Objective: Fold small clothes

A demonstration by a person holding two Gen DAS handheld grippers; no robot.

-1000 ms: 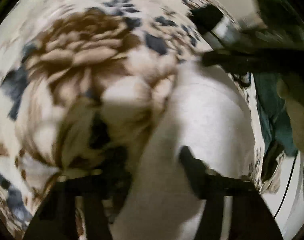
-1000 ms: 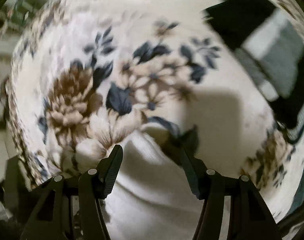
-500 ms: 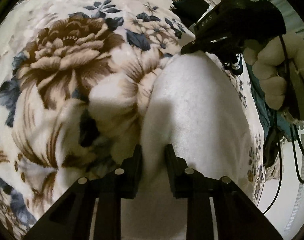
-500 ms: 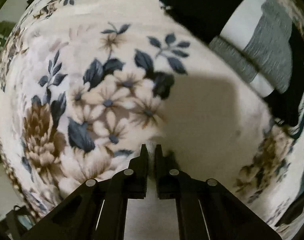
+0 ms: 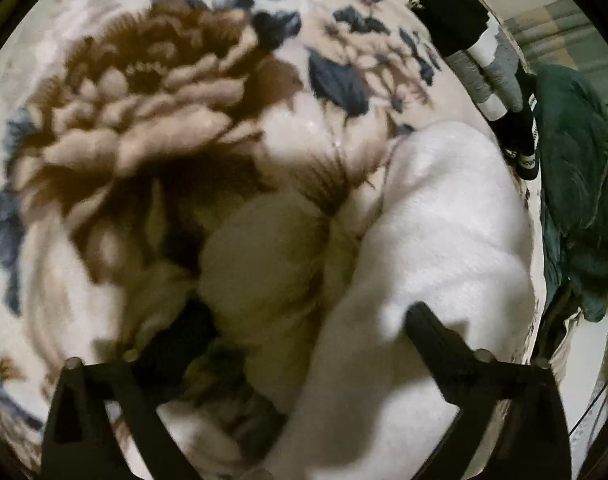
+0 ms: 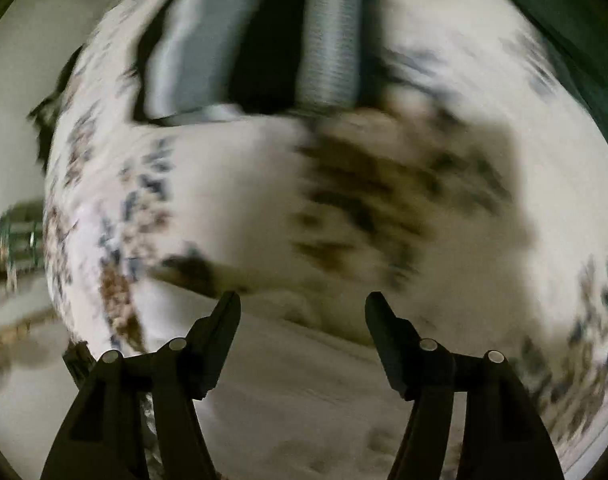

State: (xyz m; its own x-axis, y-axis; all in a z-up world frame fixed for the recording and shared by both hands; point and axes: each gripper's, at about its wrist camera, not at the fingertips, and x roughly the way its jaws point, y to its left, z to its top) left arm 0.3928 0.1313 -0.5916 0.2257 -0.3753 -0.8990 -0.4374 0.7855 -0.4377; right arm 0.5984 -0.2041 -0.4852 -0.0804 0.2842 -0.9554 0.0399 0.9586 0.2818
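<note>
A white garment lies on the floral blanket, running from the middle right down to the bottom of the left wrist view. My left gripper hovers over its near end; its jaws are opening and stand wide apart, with the cloth below them and not pinched. In the blurred right wrist view my right gripper is also opening, with nothing between its fingers. Pale white cloth lies beneath it, and the flowered blanket spreads ahead.
A folded garment striped black, grey and white lies at the blanket's far right edge, and fills the top of the right wrist view. Dark green fabric hangs beyond that edge. Pale floor shows left of the bed.
Both grippers were shut on the white cloth half a second ago and have let go and opened. The right gripper swung away and rolled toward the striped garment, leaving the left view.
</note>
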